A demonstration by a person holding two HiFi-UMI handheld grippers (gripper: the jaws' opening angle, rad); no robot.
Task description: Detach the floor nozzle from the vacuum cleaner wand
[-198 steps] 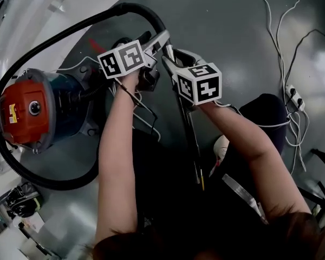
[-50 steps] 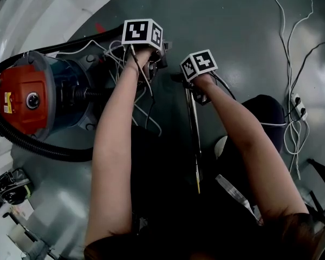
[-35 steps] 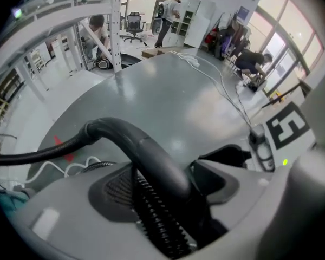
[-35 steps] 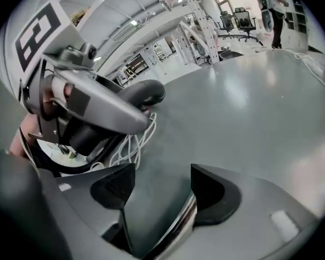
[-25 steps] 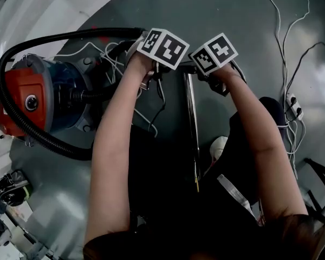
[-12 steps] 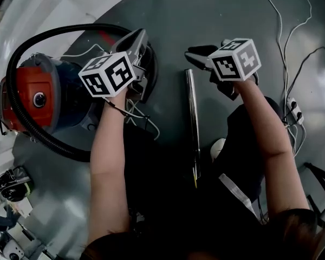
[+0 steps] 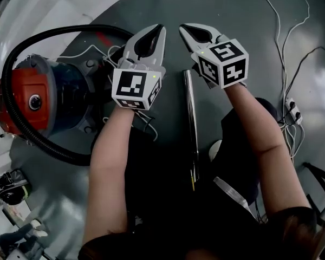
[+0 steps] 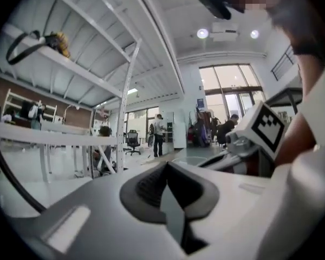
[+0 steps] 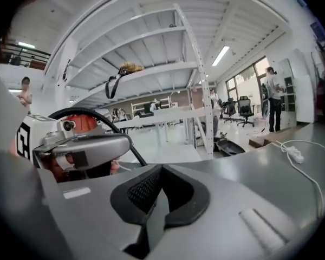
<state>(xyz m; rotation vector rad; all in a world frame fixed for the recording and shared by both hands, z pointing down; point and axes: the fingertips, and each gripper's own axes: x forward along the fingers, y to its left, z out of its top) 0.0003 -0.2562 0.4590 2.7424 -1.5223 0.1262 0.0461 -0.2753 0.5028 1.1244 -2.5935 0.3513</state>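
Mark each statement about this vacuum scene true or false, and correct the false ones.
1. The left gripper holds the wand. False: it is shut on nothing; the wand lies on the floor.
2. The right gripper is shut. True; its jaws have just closed, with nothing between them.
3. The vacuum cleaner is partly red. True.
4. The hose is white. False: it is black.

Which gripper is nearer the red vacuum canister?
Left. The left gripper is just right of the canister in the head view; the right gripper is farther right, beyond the wand.
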